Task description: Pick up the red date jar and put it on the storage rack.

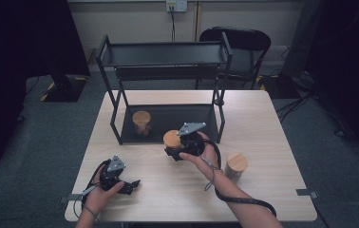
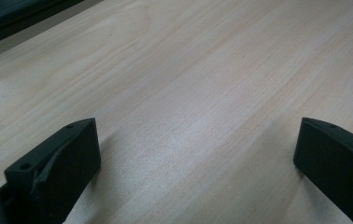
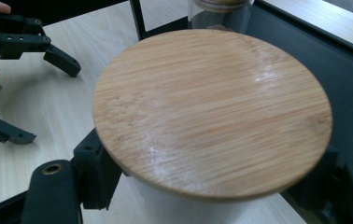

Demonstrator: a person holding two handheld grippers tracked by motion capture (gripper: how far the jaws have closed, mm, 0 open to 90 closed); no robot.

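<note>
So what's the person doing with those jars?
A person holds a gripper in each hand. The right gripper is shut on a jar with a wooden lid, at the front edge of the black shelf on the table. One jar already stands on the shelf's bottom tray, and another waits on the table. The left gripper rests open on the table, holding nothing.

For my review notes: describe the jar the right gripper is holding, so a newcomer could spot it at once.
Start at the black two-tier shelf at the table's far side. Just before its lower tray's front edge, the right gripper is shut on a jar with a round bamboo lid. The other two jars stand free: one on the tray, one on the table to the right.
</note>
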